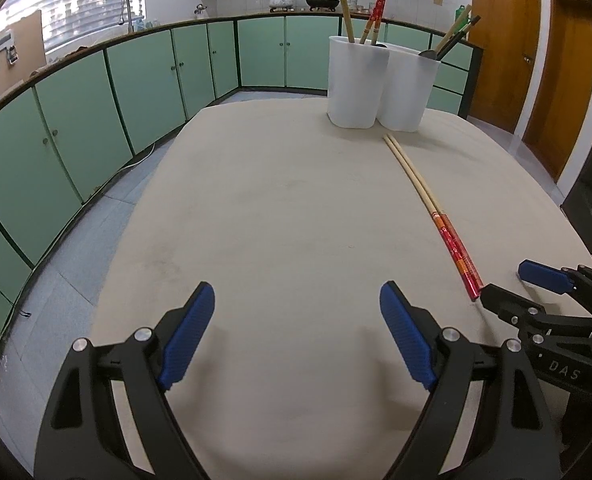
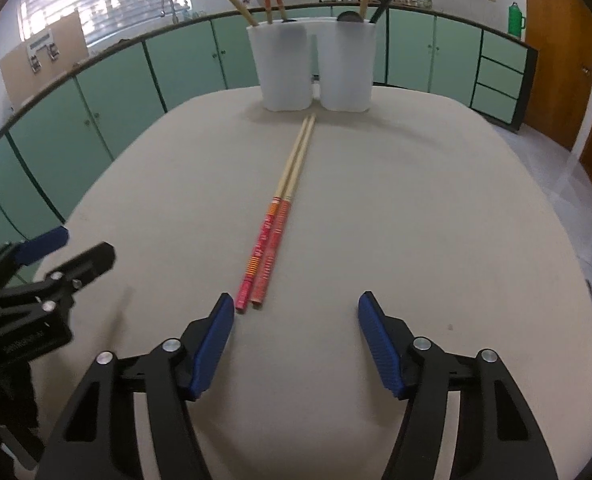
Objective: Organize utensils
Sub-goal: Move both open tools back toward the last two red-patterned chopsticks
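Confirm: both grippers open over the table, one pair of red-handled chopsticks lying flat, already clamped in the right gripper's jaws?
Not clamped. In the right wrist view the right gripper is open and empty; the pair of red-handled chopsticks lies flat on the table, its red ends just ahead of the left finger, apparently untouched. The rest holds: the left gripper is open too.

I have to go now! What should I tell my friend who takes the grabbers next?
Left gripper: open, empty, over bare table.
Right gripper: open, empty, just behind the red ends of the chopstick pair, not touching.
The pair lies flat, tips toward the two white holders.
Done: other chopsticks and utensils already stand in the holders.
Left: pick up the pair and probably drop it into a holder.
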### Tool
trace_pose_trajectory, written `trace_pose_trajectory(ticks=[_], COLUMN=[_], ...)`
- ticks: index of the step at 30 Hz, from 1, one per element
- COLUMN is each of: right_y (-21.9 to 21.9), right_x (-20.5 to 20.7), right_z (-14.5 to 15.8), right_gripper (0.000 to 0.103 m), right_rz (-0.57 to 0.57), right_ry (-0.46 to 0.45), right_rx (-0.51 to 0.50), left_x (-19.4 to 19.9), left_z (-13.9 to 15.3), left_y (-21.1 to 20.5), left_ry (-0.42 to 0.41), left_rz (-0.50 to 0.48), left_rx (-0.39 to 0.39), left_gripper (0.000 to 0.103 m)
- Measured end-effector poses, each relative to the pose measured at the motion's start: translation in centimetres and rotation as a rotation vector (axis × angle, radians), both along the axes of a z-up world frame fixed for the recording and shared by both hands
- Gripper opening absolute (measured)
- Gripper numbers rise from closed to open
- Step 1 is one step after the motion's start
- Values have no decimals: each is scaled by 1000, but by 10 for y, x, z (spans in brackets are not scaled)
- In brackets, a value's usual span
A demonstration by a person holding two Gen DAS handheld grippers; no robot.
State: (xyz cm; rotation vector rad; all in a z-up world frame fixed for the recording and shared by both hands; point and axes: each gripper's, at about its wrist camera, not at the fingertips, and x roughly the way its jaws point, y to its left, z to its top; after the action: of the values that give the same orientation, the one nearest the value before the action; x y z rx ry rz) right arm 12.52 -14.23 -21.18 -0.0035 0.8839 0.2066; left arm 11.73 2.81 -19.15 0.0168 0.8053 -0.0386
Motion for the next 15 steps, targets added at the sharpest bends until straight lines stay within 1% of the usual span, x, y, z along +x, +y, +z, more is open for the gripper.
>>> trace_pose_trajectory(ticks=[6, 15], right_y=[2, 15], right_x=[6, 8], right_z=[-2, -2], right_gripper=[64, 65], right_rz=[-3, 22], right_ry=[4, 0], right_rx=[-33, -32], left_x=[0, 1], left_z=[-2, -4], left_y=[-2, -3], left_ry=[7, 12], left_rz=[-3, -5], left_rx=[0, -1], left_gripper=[83, 83])
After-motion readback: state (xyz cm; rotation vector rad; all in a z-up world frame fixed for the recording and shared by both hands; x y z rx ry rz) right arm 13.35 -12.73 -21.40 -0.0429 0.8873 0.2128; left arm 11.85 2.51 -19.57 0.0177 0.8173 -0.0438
